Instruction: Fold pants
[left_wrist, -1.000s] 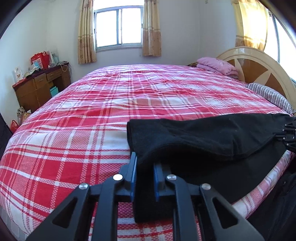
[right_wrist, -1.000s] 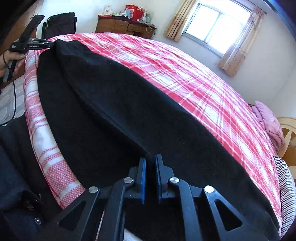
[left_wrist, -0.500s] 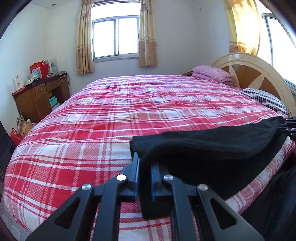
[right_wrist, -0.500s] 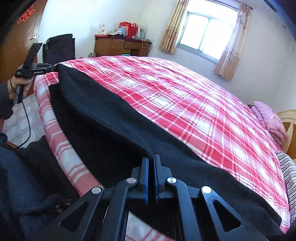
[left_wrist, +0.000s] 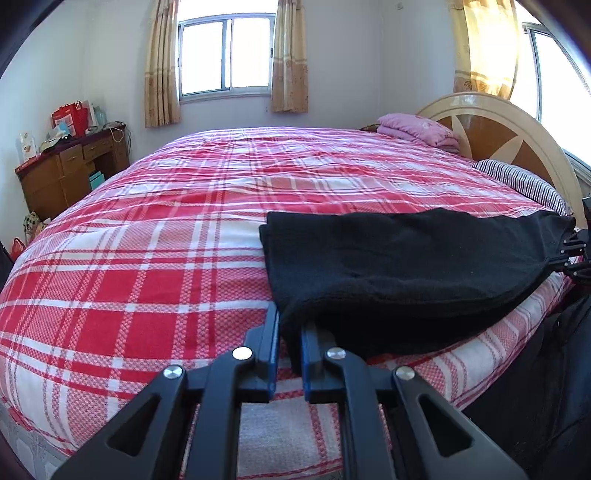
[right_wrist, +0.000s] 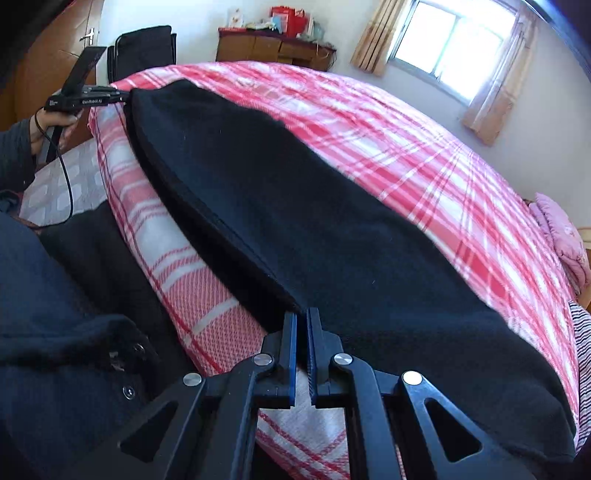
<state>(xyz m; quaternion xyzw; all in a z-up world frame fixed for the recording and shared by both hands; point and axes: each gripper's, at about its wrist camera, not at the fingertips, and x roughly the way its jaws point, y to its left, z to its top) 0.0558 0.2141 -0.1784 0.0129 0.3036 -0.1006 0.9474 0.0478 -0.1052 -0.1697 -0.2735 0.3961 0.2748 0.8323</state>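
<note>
The black pants (left_wrist: 399, 266) lie folded lengthwise along the near edge of the red plaid bed (left_wrist: 166, 240). My left gripper (left_wrist: 290, 332) is shut on one end of the pants, close to the bed's edge. My right gripper (right_wrist: 302, 325) is shut on the other end of the pants (right_wrist: 295, 206), its jaws nearly touching on the fabric edge. Each gripper shows in the other's view: the right one at the far right (left_wrist: 576, 251), the left one at the upper left (right_wrist: 88, 99), held by a hand.
A pink folded blanket (left_wrist: 417, 127) and a striped pillow (left_wrist: 521, 181) lie by the headboard (left_wrist: 498, 129). A wooden desk (left_wrist: 70, 170) stands left of the bed. A black chair (right_wrist: 144, 48) stands beyond the bed corner. My dark-clothed body (right_wrist: 55, 332) is beside the bed.
Both grippers have pulled back toward the near bed edge and lowered. The pants, held stretched between them, have settled flatter on the bed.
</note>
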